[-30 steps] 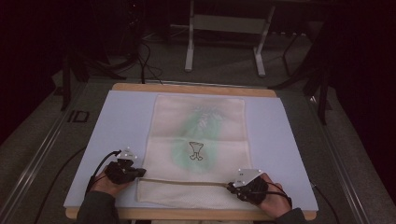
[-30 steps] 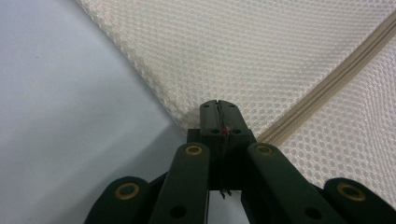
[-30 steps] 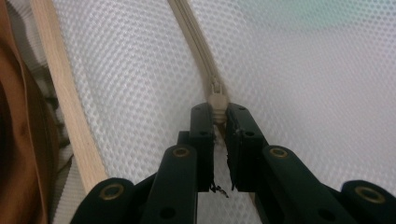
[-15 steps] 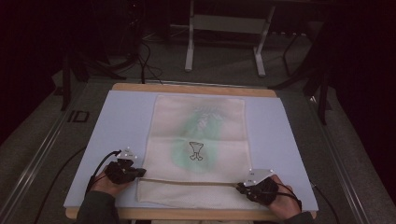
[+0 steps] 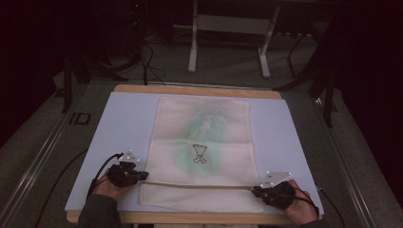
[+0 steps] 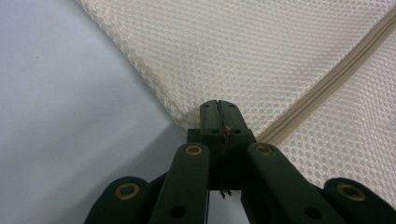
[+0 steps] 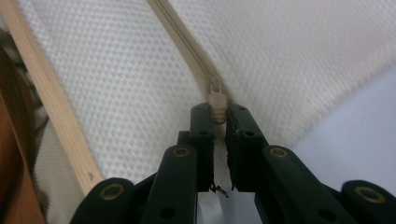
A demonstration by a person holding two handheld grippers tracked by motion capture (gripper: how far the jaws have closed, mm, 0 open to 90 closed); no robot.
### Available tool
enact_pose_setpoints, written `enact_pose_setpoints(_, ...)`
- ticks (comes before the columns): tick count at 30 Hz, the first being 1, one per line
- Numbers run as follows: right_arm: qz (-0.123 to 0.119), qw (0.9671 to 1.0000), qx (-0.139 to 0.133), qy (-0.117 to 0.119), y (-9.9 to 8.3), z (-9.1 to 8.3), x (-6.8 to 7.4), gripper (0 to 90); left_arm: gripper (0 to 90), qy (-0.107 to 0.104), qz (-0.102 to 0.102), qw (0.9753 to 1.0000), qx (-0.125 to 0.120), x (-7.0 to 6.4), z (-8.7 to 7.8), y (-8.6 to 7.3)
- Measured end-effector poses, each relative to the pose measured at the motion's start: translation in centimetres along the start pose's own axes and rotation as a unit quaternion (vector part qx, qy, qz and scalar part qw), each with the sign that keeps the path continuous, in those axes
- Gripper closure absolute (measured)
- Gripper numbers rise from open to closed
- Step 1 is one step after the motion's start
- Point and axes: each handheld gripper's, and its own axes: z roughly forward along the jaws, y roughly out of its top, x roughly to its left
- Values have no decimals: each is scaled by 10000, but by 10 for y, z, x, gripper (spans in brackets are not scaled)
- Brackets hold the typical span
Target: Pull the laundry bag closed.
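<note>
Cream mesh bag (image 5: 202, 142) lies flat on the blue surface (image 5: 123, 123), a green garment visible inside it. Left claw (image 5: 142, 175) pinches the bag's corner; right claw (image 5: 255, 191), clamped on the zipper pull (image 7: 216, 100), has moved rightward to the zipper's end.

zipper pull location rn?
Zipper pull sits at the mesh bag's near-right corner, between the right tool's jaw tips in the right gripper view.
</note>
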Motion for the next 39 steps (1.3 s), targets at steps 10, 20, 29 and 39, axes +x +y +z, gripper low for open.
enact_pose_setpoints(10, 120, 9999, -43, 20, -9, -6, -9, 822, 896, -6, 7, 10000, 4, 0, 0, 0)
enact_pose_setpoints(20, 134, 9999, 2, -92, -4, -3, -15, 820, 895, -54, -56, 10000, -30, 1, 0, 0)
enact_pose_setpoints(29, 174, 9998, -41, -15, -5, -4, -14, 818, 894, 35, 47, 10000, -10, -1, 0, 1)
enact_pose_setpoints(39, 435, 9975, -559, -10, -9, -19, -21, 760, 850, -21, 115, 9999, -95, -2, -1, 1)
